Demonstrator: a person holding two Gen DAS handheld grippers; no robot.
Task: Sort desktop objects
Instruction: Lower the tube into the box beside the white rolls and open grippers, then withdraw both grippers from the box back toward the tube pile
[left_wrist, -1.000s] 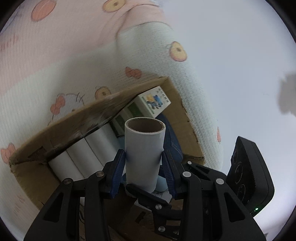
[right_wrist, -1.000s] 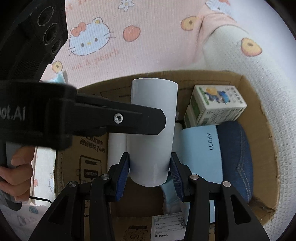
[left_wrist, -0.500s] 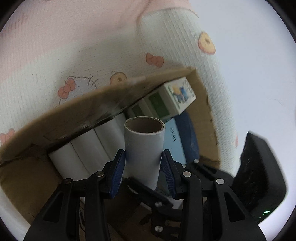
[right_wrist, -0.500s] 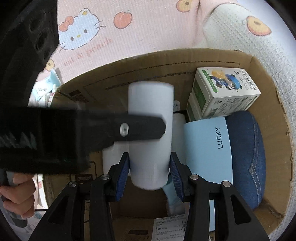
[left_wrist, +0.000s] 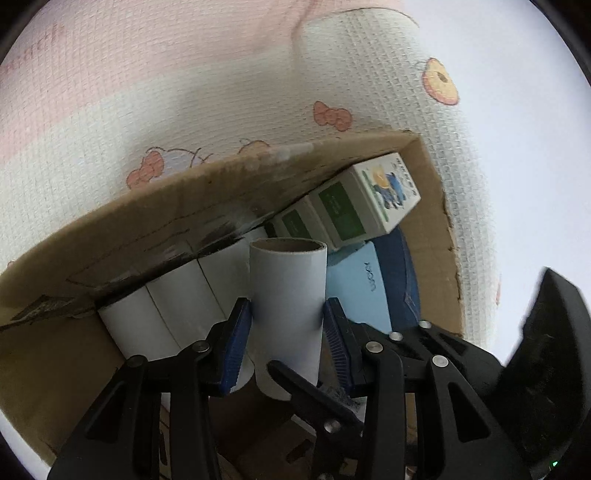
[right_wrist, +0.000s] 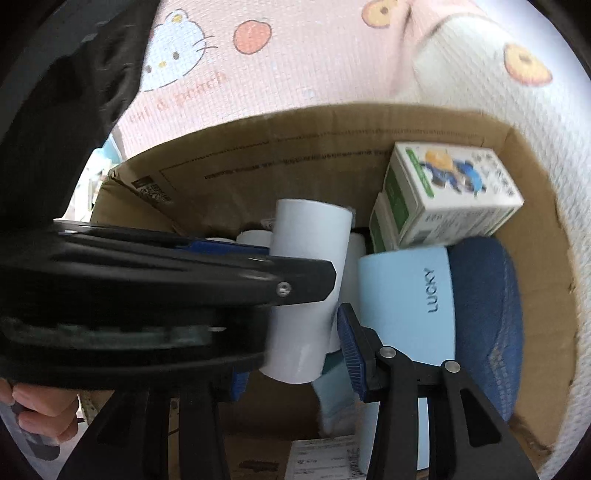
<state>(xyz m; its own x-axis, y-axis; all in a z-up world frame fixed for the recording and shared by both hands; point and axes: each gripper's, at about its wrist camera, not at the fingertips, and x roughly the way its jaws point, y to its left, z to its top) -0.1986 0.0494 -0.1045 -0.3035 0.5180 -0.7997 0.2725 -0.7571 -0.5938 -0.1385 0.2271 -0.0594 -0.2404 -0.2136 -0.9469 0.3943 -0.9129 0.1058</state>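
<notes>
A white paper roll (left_wrist: 288, 295) with a brown cardboard core is held by both grippers at once, low inside a cardboard box (left_wrist: 155, 236). My left gripper (left_wrist: 288, 343) is shut on it across its lower part. In the right wrist view the same roll (right_wrist: 306, 295) is tilted, and my right gripper (right_wrist: 295, 354) holds its lower end; the left gripper's black body (right_wrist: 147, 288) crosses in front and hides the right gripper's left finger. Several white rolls (left_wrist: 177, 306) lie side by side along the box wall.
A green-and-white carton (right_wrist: 447, 195) leans in the box's far corner. A light blue and dark blue "LUCKY" cushion (right_wrist: 443, 306) fills the box's right side. A printed label (right_wrist: 325, 458) lies on the box floor. A pink and white patterned cloth (right_wrist: 295, 66) lies under the box.
Both grippers have lowered the roll deeper into the box, toward the row of white rolls. The roll has tilted in the right wrist view, and the left gripper now covers more of that view.
</notes>
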